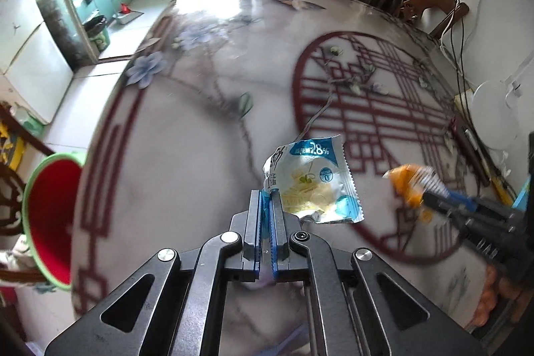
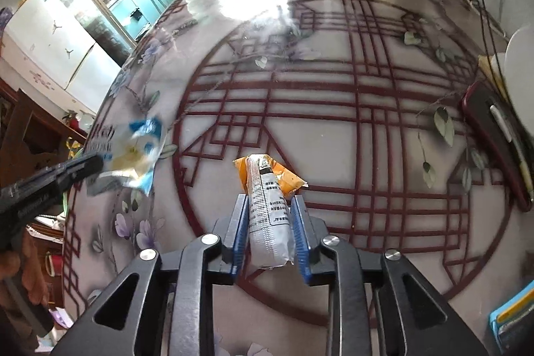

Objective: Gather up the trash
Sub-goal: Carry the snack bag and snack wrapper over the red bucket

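Right up close, my left gripper [image 1: 266, 199] is pinched nearly flat, clamping the corner of a blue-and-white snack wrapper [image 1: 313, 182] that sticks out to the right of the fingertips, lifted above the tabletop [image 1: 187, 155]. Off the left edge of the tabletop sits a red bin with a green rim [image 1: 50, 216], mouth tilted toward me. Sliding right, the big red lattice circle printed on the tabletop spreads under both tools. My right gripper [image 2: 269, 202] holds a narrow gap, closed around a white-and-orange printed packet [image 2: 267, 199] standing lengthwise between the blue pads [image 2: 302, 236], its orange end poking forward past the tips. Far right, near the tabletop edge, a dark red phone [image 2: 494, 139] lies with a pen on top, and a white round object [image 1: 494, 115] sits beside the cables
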`<state>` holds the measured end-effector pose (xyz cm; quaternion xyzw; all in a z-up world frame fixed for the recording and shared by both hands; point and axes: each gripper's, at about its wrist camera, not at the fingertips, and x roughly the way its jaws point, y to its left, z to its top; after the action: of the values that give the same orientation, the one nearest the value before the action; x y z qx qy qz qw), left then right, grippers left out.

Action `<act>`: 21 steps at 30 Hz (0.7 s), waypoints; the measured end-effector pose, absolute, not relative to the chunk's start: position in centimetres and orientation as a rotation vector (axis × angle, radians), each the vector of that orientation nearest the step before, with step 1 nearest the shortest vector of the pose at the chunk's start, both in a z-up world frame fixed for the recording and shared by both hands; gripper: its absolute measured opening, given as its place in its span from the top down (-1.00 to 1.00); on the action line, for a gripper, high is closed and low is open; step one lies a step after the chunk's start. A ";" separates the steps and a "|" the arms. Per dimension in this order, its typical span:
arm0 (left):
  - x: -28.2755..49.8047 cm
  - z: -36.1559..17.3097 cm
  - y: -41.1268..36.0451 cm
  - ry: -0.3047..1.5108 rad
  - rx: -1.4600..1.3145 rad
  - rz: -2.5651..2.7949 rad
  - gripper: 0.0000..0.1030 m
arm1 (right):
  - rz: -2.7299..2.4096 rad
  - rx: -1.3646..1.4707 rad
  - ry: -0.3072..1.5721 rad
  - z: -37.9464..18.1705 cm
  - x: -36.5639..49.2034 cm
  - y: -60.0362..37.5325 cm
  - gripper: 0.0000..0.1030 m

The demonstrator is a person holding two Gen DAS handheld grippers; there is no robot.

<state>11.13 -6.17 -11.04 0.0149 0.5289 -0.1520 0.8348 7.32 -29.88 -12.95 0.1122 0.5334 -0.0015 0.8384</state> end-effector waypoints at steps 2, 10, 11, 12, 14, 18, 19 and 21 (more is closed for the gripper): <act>10.5 -11.3 -5.5 1.130 0.016 -0.313 0.93 | 0.006 0.228 1.110 -12.2 6.9 -29.2 0.57; 8.5 -10.1 -3.3 1.103 -0.019 -0.300 0.93 | 0.031 0.198 1.088 -10.9 5.9 -26.6 0.57; 8.3 -10.0 -3.1 1.099 -0.020 -0.298 0.93 | 0.035 0.192 1.086 -10.7 5.7 -26.3 0.57; 8.1 -9.9 -2.9 1.096 -0.022 -0.296 0.93 | 0.039 0.187 1.084 -10.6 5.6 -26.0 0.57; 7.8 -9.8 -2.3 1.091 -0.029 -0.292 0.93 | 0.047 0.179 1.082 -10.4 5.5 -25.3 0.57; 7.2 -9.7 -1.5 1.089 -0.031 -0.285 0.93 | 0.057 0.160 1.078 -10.0 5.2 -24.2 0.57; 7.0 -9.7 -1.2 1.089 -0.032 -0.285 0.93 | 0.060 0.157 1.076 -9.9 5.2 -23.9 0.57; 6.9 -9.7 -1.0 1.088 -0.034 -0.284 0.93 | 0.068 0.150 1.071 -9.6 5.2 -23.3 0.57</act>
<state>6.90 -0.97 -9.68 -0.0160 0.5156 -0.1346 0.8460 5.16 -23.26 -9.56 0.0712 0.5096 0.0323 0.8568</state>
